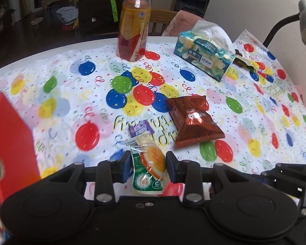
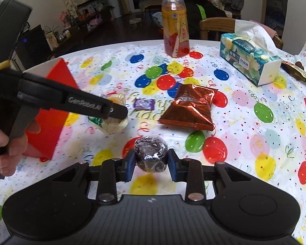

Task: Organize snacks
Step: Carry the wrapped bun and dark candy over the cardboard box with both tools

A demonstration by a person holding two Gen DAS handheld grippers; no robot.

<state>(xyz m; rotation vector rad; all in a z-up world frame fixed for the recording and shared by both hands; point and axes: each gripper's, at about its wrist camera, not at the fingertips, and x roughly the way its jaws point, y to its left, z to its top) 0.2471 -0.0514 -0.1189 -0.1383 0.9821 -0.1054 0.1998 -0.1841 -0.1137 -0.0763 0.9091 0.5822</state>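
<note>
Left wrist view shows my left tongs (image 1: 148,166) pinching a green-and-clear wrapped pastry (image 1: 151,163) between the blue pads, lifted above the balloon-print bench (image 1: 255,110). A red box (image 1: 14,140) stands just to the left. Ahead lie a small purple candy (image 1: 141,128) and, to its right, a brown foil packet (image 1: 193,120). My right tongs (image 2: 151,160) are closed part-way on a dark, plastic-wrapped round snack (image 2: 151,153), near the bench's front. Far back stand a drink bottle (image 2: 175,25) and a tissue box (image 2: 248,61).
</note>
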